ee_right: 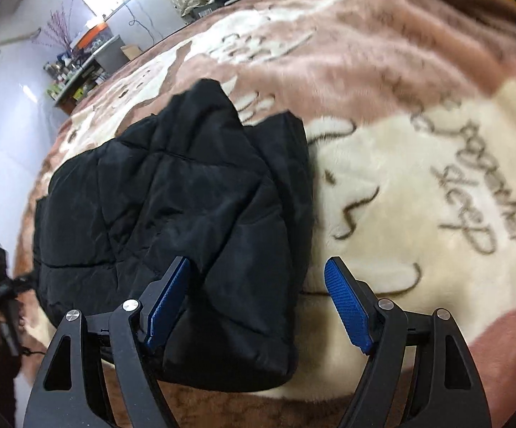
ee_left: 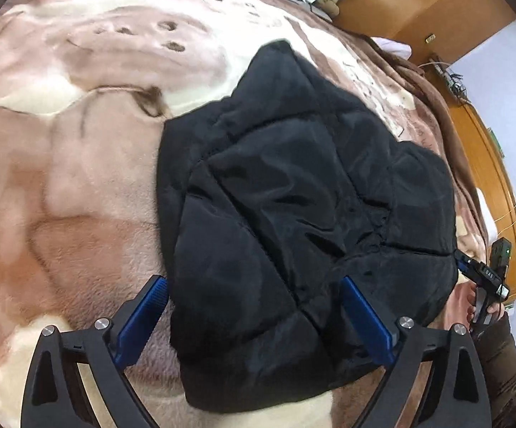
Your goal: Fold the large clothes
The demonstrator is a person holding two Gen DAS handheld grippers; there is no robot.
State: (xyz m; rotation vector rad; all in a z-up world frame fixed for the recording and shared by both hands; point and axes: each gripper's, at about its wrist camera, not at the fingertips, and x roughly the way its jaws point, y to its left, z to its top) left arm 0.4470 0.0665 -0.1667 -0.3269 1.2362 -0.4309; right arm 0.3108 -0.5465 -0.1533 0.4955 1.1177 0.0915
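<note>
Both wrist views overlook one jacket [ee_left: 293, 196] closely.

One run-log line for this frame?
jacket: folded on blanket | left gripper: open | right gripper: open | neither gripping

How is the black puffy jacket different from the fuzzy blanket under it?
The black puffer jacket is plain, smooth and quilted; the plush blanket is furry, pink-brown and cream, with paw prints and writing. The jacket is folded into a small bundle; the blanket is spread wide beneath it. Both look soft, and neither is gripped.
</note>
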